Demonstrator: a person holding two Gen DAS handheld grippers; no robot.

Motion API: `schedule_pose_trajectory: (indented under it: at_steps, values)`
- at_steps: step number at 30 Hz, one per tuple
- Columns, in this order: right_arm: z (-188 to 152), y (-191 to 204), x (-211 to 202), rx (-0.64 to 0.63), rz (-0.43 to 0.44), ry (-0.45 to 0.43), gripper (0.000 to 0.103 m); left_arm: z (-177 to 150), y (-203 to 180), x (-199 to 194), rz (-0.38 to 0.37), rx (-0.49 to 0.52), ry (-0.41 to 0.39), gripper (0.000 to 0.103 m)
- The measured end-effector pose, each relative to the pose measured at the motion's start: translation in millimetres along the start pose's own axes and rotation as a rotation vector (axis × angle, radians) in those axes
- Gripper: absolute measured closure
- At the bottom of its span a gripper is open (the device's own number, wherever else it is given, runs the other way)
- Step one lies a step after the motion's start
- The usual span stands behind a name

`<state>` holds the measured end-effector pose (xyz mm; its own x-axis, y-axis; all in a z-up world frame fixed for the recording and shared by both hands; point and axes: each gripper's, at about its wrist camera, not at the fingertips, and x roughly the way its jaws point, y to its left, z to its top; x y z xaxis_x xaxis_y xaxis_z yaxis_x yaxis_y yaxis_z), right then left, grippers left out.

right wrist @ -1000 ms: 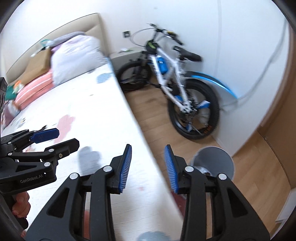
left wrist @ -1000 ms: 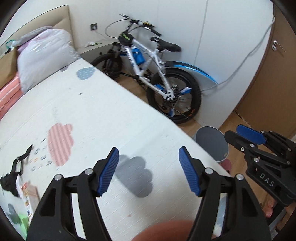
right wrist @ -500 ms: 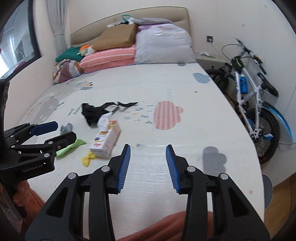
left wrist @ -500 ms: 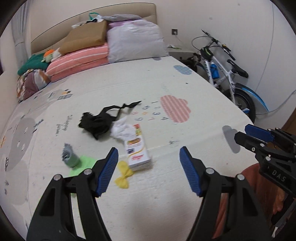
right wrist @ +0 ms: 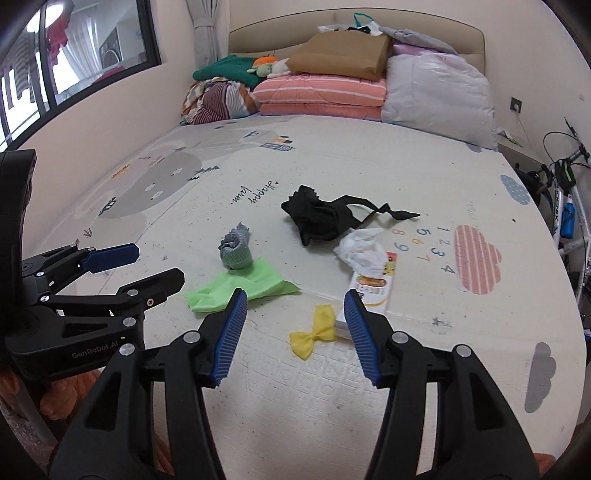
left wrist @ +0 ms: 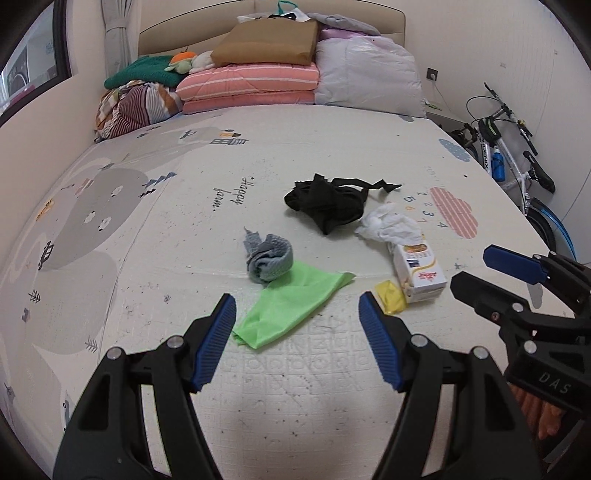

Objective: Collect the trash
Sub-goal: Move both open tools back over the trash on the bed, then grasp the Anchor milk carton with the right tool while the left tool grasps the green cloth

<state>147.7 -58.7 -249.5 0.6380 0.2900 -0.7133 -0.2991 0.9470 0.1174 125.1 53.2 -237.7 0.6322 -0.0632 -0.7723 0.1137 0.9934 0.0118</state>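
Litter lies on the printed bed mat (left wrist: 184, 206): a green cloth (left wrist: 291, 306), a rolled grey sock (left wrist: 267, 258), a black rag (left wrist: 328, 206), a crumpled white tissue (left wrist: 391, 225), a small carton (left wrist: 419, 273) and a yellow bow-shaped wrapper (left wrist: 389, 301). My left gripper (left wrist: 297, 297) hangs open just short of the green cloth, holding nothing. My right gripper (right wrist: 295, 293) hovers before the yellow wrapper (right wrist: 314, 332) and the carton (right wrist: 369, 291). Its jaws are opening and nothing is between them. Each gripper also shows in the other's view: the right gripper (left wrist: 472, 269) and the left gripper (right wrist: 159, 263).
Folded quilts and pillows (left wrist: 251, 85) are stacked against the headboard (right wrist: 369, 22). A bicycle (left wrist: 517, 166) stands off the bed's right side. A window (right wrist: 74, 55) and wall run along the left side.
Both views swung from the bicycle and the grey bin beside the bed round to the litter on the mat. The right jaws have spread wider; the left stay as they were.
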Motion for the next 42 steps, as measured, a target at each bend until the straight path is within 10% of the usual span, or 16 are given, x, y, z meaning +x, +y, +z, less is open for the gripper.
schedule_pose_trajectory:
  at_steps: [26,35,37,42]
  values:
    - [-25,-54,106,0.080,-0.164,0.133,0.033,-15,-10,118,0.010,0.103,0.168,0.035]
    - [-31,-59,125,0.096,-0.154,0.201,0.034,-22,-6,139,-0.005,0.091,0.240,0.080]
    - [-32,-61,124,0.105,-0.147,0.206,0.047,-22,-5,138,0.001,0.090,0.240,0.089]
    - [-28,-64,112,0.130,-0.123,0.168,0.048,-17,-2,130,-0.049,0.047,0.230,0.097]
